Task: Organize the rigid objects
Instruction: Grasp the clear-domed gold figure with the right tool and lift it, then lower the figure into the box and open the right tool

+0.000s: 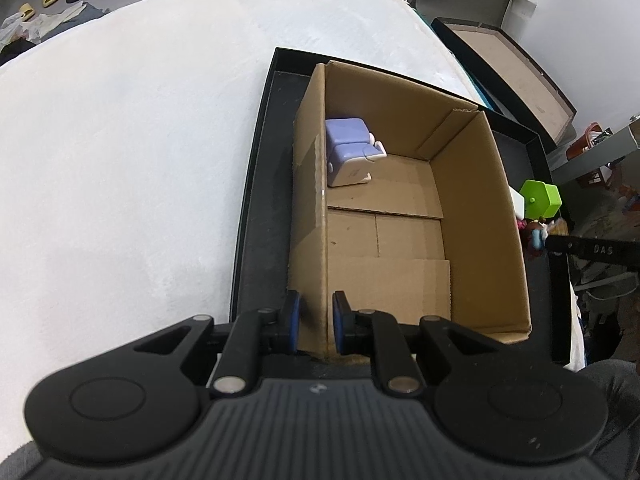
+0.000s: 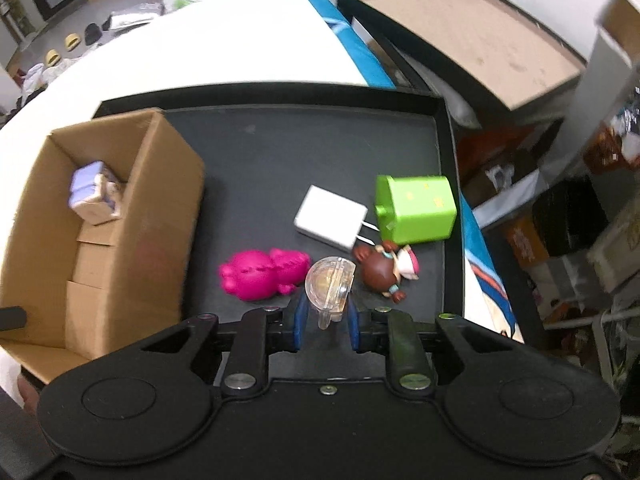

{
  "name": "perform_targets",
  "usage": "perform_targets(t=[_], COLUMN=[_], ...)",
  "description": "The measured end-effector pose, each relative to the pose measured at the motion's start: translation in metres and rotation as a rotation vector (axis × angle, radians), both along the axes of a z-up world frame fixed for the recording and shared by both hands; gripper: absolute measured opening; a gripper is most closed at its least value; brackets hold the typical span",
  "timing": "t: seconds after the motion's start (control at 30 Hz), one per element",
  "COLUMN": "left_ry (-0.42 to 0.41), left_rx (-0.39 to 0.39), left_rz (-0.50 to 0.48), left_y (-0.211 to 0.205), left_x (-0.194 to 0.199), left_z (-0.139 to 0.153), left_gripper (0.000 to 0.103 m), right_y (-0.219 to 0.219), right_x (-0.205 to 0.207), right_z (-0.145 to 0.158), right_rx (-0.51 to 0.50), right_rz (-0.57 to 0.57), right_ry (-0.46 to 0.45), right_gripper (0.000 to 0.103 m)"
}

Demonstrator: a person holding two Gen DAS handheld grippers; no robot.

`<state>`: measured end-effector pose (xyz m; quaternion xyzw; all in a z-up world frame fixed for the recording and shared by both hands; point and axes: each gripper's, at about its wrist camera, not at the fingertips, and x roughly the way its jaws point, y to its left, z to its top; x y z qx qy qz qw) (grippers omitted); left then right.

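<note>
A cardboard box (image 1: 472,216) stands in a black tray (image 1: 260,216); a purple and white block toy (image 1: 350,152) lies in its far left corner. My left gripper (image 1: 316,320) is shut on the box's left wall near the front corner. My right gripper (image 2: 326,320) is shut on a clear round plastic toy (image 2: 330,282), held above the tray (image 2: 280,152). Below it lie a pink toy (image 2: 262,272), a brown doll (image 2: 386,270), a white charger (image 2: 330,216) and a green block (image 2: 416,208). The box (image 2: 152,216) and purple toy (image 2: 94,192) show at left.
The tray sits on a white padded surface (image 1: 120,160). A second black tray with a brown floor (image 2: 460,32) stands behind to the right. Cluttered shelves and boxes (image 2: 580,220) fill the right side. The green block (image 1: 540,198) shows beyond the box's right wall.
</note>
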<state>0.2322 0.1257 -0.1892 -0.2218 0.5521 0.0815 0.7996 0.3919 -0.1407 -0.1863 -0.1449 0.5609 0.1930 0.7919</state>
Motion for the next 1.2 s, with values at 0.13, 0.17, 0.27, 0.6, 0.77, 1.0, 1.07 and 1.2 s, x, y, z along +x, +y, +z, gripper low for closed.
perform_targets(t=[0.13,0.17,0.27,0.6,0.77,1.0,1.07,1.2], left_ry=[-0.011,-0.013,-0.019,-0.05,-0.05,-0.055,-0.056,-0.056], left_rx=[-0.008,-0.011,-0.012,-0.017,-0.008,-0.022,-0.027,-0.033], left_rz=[0.0,0.0,-0.005,-0.008,-0.012,-0.002,0.0,0.0], left_y=[0.002,0.002,0.002,0.004,0.003,0.005,0.006,0.007], left_x=[-0.003,-0.003,-0.004,-0.009,-0.009,-0.01,-0.01,-0.009], left_z=[0.001,0.002,0.002,0.005,0.004,0.002,0.002,0.001], left_gripper=[0.016,0.016,0.016,0.015,0.011,0.011,0.011,0.011], right_y=[0.012,0.016,0.026,0.062,0.088,0.123,0.132,0.141], right_x=[-0.003,-0.004,-0.006,-0.016,-0.022,-0.028,-0.029,-0.027], right_z=[0.017,0.023,0.038,0.075,0.08,0.073,0.069,0.067], right_rx=[0.013,0.02,0.037,0.091,0.096,0.09,0.086,0.084], right_rz=[0.031,0.037,0.056,0.129,0.173,0.226,0.237,0.229], right_ry=[-0.034,-0.042,-0.069,-0.127,-0.131,-0.116,-0.111,-0.113], right_gripper=[0.021,0.021,0.021,0.021,0.021,0.021,0.021,0.046])
